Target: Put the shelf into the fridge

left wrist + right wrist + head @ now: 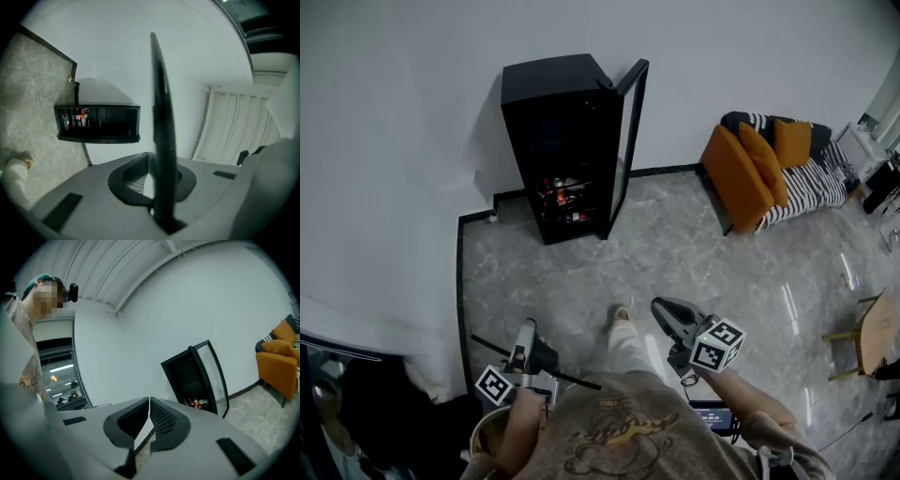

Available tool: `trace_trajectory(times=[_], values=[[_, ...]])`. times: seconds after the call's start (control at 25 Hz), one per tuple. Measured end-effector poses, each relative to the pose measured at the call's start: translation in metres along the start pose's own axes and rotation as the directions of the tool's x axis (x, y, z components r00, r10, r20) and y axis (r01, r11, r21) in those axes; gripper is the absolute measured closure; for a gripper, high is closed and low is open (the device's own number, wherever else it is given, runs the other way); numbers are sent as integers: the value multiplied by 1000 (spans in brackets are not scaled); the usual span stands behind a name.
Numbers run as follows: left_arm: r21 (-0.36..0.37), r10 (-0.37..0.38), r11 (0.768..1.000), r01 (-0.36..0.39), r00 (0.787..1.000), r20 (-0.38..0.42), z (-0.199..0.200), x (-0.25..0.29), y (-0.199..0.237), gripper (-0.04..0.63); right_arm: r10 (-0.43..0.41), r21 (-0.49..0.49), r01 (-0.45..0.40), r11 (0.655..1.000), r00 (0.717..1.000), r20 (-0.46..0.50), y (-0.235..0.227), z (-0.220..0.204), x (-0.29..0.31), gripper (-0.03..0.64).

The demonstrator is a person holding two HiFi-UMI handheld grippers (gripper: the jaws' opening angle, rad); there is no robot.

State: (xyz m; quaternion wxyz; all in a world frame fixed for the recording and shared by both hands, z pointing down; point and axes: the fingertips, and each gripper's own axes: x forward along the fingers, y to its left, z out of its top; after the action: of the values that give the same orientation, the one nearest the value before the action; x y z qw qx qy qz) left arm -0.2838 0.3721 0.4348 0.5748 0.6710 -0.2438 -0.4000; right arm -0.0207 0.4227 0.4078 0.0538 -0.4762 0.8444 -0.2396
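Note:
The black fridge [555,141] stands against the white wall, its glass door [630,131] swung open to the right. Drinks [562,197] sit on its lower levels, and the upper part looks dark and bare. My left gripper [526,336] is shut on the shelf [579,381], a thin black panel held low by my left side. In the left gripper view the shelf [161,117] appears edge-on as a dark bar rising between the jaws, with the fridge [98,123] far behind it. My right gripper [667,314] [149,401] is shut and holds nothing. The fridge [192,378] lies ahead of it.
An orange and striped sofa [764,164] stands at the right wall. A wooden stool [874,333] is at the far right edge. My foot [621,315] is on the grey marble floor [703,262] between me and the fridge. A dark glass partition [337,403] is at lower left.

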Motion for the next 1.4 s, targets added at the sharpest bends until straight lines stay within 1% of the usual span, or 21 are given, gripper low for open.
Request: trace_trajectory(times=[0.28, 0.56, 0.68, 1.04, 1.2, 1.4], values=[[-3, -1, 1000, 1, 1000, -3, 6, 25, 8, 577, -14, 19, 13, 1000, 999, 50, -16, 7, 22, 592], [-7, 16, 1000, -16, 1000, 4, 13, 60, 15, 577, -41, 52, 36, 998, 995, 94, -42, 27, 48, 592], [-2, 20, 1000, -20, 1000, 0, 17, 78, 19, 577, -27, 61, 21, 998, 995, 97, -53, 33, 63, 592], [1, 33, 999, -33, 999, 18, 25, 146, 32, 577, 45, 10, -46, 999, 997, 62, -87, 73, 100, 592], [-1, 34, 999, -34, 999, 35, 25, 177, 39, 577, 62, -4, -62, 998, 997, 43, -106, 92, 113, 592], [-4, 34, 999, -34, 997, 67, 23, 222, 51, 577, 81, -14, -80, 997, 995, 52, -141, 122, 124, 592]])
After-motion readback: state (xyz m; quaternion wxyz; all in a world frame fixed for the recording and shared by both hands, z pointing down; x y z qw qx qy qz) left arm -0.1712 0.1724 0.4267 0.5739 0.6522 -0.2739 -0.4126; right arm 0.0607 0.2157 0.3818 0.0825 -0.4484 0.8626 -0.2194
